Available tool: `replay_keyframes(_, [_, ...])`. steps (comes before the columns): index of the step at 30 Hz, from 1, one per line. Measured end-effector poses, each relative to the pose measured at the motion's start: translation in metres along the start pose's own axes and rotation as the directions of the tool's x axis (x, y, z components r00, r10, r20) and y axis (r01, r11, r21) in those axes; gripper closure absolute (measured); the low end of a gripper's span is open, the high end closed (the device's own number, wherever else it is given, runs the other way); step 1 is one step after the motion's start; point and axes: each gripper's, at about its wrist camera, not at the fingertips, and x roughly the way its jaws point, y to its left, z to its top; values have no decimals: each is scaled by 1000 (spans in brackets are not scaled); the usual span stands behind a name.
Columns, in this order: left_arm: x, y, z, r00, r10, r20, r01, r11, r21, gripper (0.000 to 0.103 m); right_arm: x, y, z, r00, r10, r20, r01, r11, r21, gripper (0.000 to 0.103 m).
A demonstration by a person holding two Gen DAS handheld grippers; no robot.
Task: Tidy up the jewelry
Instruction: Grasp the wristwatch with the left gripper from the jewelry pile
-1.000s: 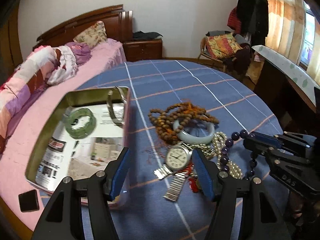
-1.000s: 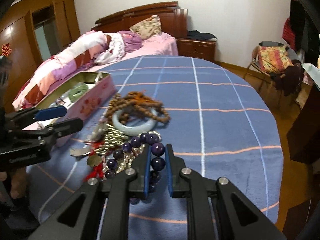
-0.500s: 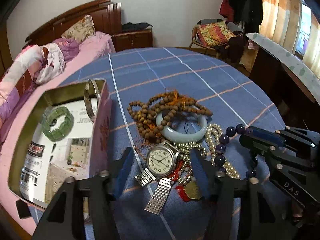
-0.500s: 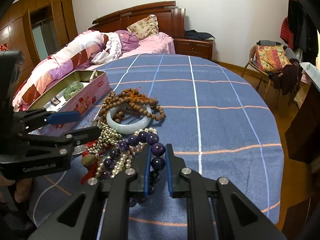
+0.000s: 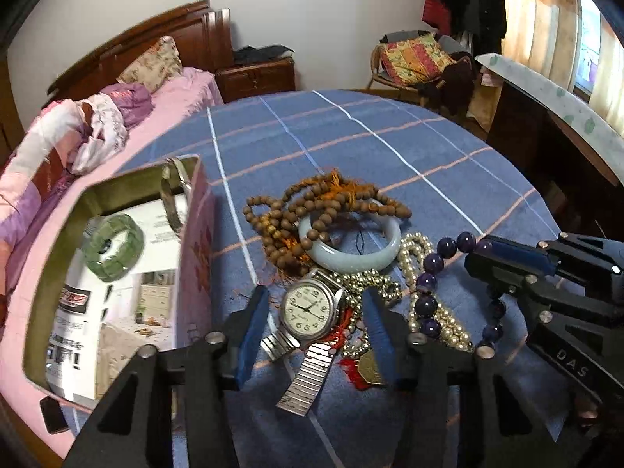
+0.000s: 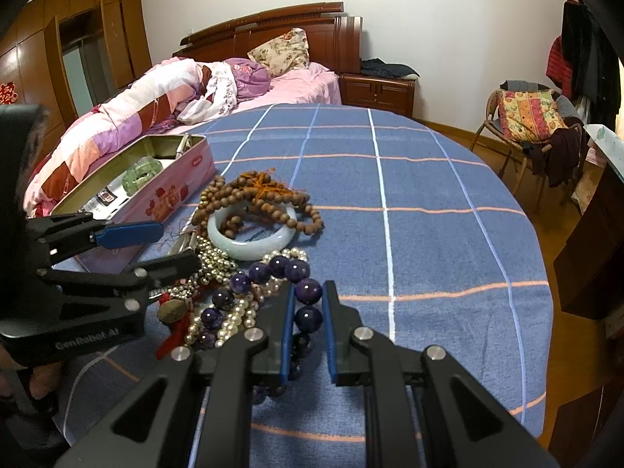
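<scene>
One heap of jewelry lies on the blue checked counter (image 6: 429, 179), and in it I count one wristwatch (image 5: 310, 312), one pale jade bangle (image 5: 351, 247), one string of brown wooden beads (image 5: 308, 206), one purple bead bracelet (image 6: 273, 277), a tangle of pearl and silver-toned strands (image 5: 423, 257) whose number I cannot tell, and one bronze pendant on red cord (image 5: 368, 366).

One pink tin (image 6: 171, 195) stands open just left of the heap. It holds two pieces, a green bead bracelet (image 5: 113, 245) lying flat on printed paper and a metal bangle (image 5: 175, 191) leaning upright against the far right corner.

The wristwatch lies face up at the near edge of the heap, its metal band running from the dial toward the left wrist camera and slightly right, with the far end of the band tucked under the jade bangle's edge. The tin's long axis runs away from the camera.

The left gripper (image 5: 314, 325) has its jaws spread wide on either side of the watch dial, gripping nothing. The right gripper (image 6: 306, 308) has its jaws closed narrowly on the purple bead bracelet, two beads pinched between the blue pads, the rest of the loop trailing left over the pearls.
</scene>
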Motion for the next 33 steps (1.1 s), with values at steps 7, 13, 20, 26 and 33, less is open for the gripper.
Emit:
replay_keyframes(7, [-6,-1,1,999,-45,16,45,999,1,57,0,1,0,1000,-1,0,1,1000,-1,86])
replay_keyframes(13, [12,6,2,998,-62,-24,61,997,-42,71,0,0,0,1000,-3,2,3,1000,-2,86])
replay_keyframes(20, [12,9,2,997,-68,-28,67,997,-46,71,0,1,-1,1000,-5,2,5,1000,-4,86])
replay_keyframes(26, [15,17,-4,995,-84,-50,81,994,-68,64,0,2,-1,1000,-6,4,6,1000,-6,86])
replay_keyframes(33, [13,14,-4,996,-79,-42,77,996,-50,71,-1,1,-2,1000,-6,6,6,1000,-7,86])
